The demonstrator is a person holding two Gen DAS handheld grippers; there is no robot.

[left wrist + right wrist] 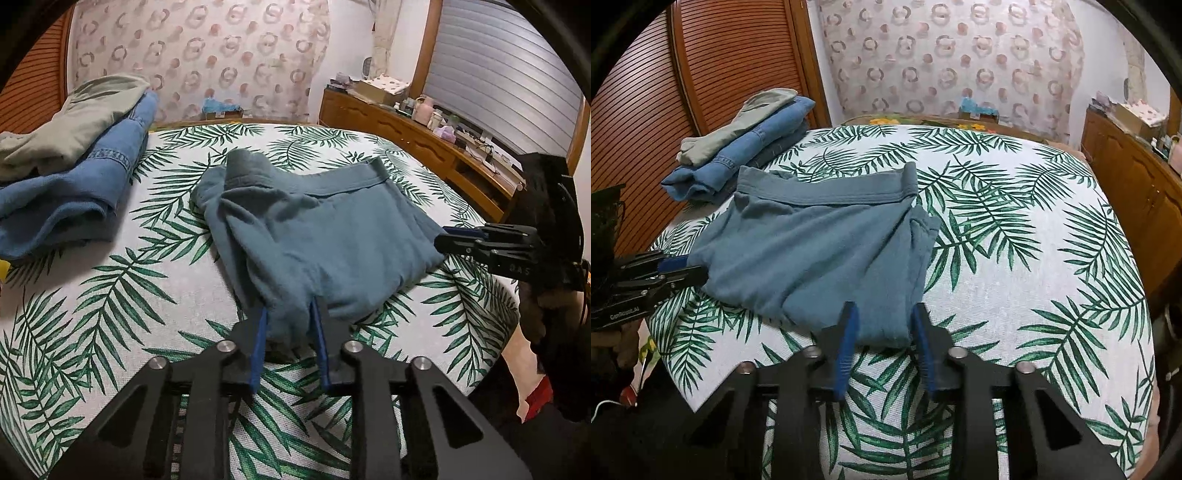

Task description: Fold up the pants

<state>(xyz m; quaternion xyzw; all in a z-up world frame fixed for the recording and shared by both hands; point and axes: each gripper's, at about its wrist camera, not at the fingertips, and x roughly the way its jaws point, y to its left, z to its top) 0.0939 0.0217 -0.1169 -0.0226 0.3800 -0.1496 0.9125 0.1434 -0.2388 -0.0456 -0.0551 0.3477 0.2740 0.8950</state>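
Note:
Grey-blue pants (332, 236) lie folded on the leaf-print bed (110, 295), waistband at the far side; they also show in the right wrist view (812, 251). My left gripper (288, 314) has its blue-padded fingers a little apart around the near left corner of the pants, with cloth bunched between them. My right gripper (882, 314) stands the same way around the near right corner, cloth between its fingers. Each gripper shows in the other's view, the right gripper (454, 240) and the left gripper (690, 269), at the pants' edge.
A stack of folded clothes, blue jeans (74, 192) under a pale green garment (74, 118), lies at the bed's far left, also in the right wrist view (746, 147). A cluttered wooden sideboard (424, 129) runs along the right. A slatted wooden door (701, 74) stands left.

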